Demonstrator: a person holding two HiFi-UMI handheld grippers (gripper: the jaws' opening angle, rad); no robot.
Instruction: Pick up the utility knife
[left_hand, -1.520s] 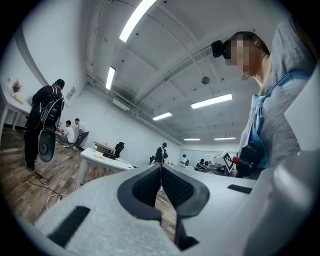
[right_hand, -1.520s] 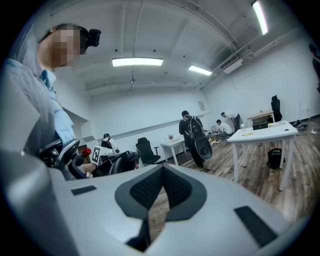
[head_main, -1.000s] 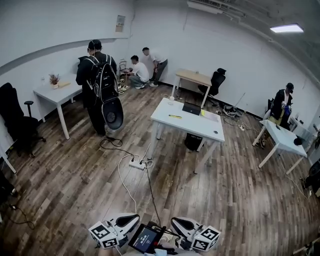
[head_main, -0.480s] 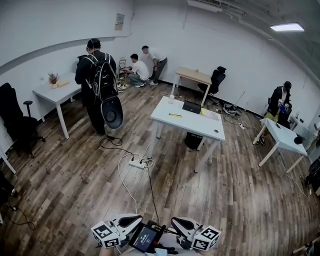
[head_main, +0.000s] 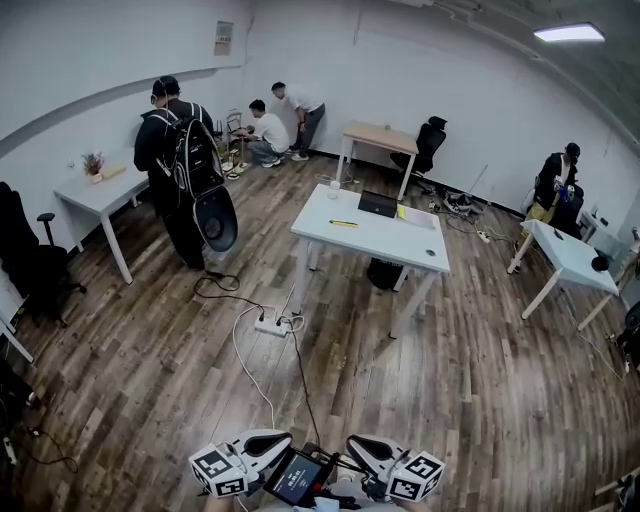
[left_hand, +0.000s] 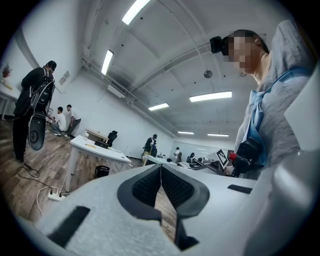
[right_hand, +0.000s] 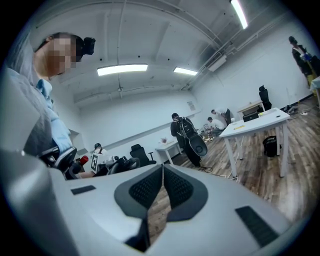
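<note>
I am holding both grippers low and close against my body, side by side, roughly level, with their tips angling in toward each other. The left gripper (head_main: 272, 440) is pressing its jaws together on nothing, and its ribbed dark pads (left_hand: 145, 186) are meeting along a thin seam. The right gripper (head_main: 366, 446) is doing the same, closed and empty. Each has a smooth, pale moulded shell and is carrying a cube of black-and-white square markers on its outer side.

What I am taking for the utility knife (head_main: 343, 223), a slim yellow strip, is lying flat on the white table (head_main: 400, 245) in the middle of the room. It sits near a dark laptop (head_main: 378, 204) and well apart from both grippers. The table has a smooth rectangular top on thin white legs and is standing on a floor (head_main: 150, 380) of dark wood-grain planks.
</note>
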